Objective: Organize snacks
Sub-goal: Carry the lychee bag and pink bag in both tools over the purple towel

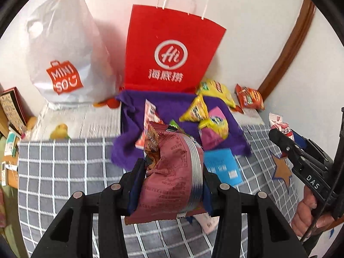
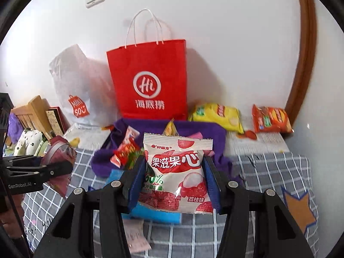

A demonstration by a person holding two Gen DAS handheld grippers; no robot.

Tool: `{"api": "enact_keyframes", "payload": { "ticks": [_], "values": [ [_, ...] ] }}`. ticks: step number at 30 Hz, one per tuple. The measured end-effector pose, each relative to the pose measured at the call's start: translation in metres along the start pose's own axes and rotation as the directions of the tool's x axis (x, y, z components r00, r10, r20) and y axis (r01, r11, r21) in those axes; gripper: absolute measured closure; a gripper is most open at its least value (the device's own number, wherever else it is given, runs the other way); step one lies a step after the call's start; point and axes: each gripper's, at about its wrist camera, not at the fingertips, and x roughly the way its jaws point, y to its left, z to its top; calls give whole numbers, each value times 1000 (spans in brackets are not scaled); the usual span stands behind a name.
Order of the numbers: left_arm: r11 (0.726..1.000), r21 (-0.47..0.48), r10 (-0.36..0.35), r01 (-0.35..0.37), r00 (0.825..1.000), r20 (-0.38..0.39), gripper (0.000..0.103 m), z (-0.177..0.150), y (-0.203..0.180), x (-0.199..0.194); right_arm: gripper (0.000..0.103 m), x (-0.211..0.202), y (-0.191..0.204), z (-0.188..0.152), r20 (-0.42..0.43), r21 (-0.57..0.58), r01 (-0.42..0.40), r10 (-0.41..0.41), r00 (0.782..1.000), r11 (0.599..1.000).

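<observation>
1. Left gripper [image 1: 171, 172] is clamped on a maroon snack packet [image 1: 172, 178], blue pads pressing both sides, the packet held up above the grey checked cloth [image 1: 64, 172].
2. Right gripper [image 2: 174, 180] is clenched on a white lychee gummy bag [image 2: 176, 172], printed face toward the camera, also lifted off the cloth.
3. Behind both, a red Haidilao paper bag [image 1: 172, 49] stands upright against the white wall [image 2: 236, 43], white cord handles up.
4. To its left sits a white Miniso plastic bag [image 1: 64, 53], puffed and leaning at the wall.
5. In front of the red bag, a purple cloth [image 1: 178, 103] is bunched up with small snacks on it: yellow triangular packets [image 1: 195, 109] and a pink-and-yellow packet [image 1: 212, 129].
6. A blue packet [image 1: 221, 165] lies flat on the checked cloth just beside the purple one.
7. Right of the red bag, a yellow chips bag [image 2: 217, 114] lies near the wall, an orange biscuit pack [image 2: 271, 118] well apart from it by the brown door frame [image 2: 305, 53].
</observation>
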Motion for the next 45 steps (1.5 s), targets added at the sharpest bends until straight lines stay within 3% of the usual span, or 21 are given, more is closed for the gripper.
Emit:
{"api": "enact_keyframes", "payload": {
  "ticks": [19, 27, 38, 45],
  "values": [
    [999, -24, 33, -32, 999, 39, 59, 86, 14, 56, 51, 84, 10, 80, 1, -10, -25, 26, 1000, 1000],
    [999, -20, 35, -36, 999, -30, 59, 88, 30, 102, 51, 133, 5, 71, -77, -19, -34, 33, 996, 999],
    [996, -73, 49, -52, 998, -46, 59, 91, 56, 113, 51, 150, -27, 69, -118, -9, 1, -2, 993, 1000],
    [997, -55, 48, -52, 996, -73, 59, 87, 49, 124, 51, 165, -13, 62, -175, -45, -34, 26, 984, 998]
  ]
}}
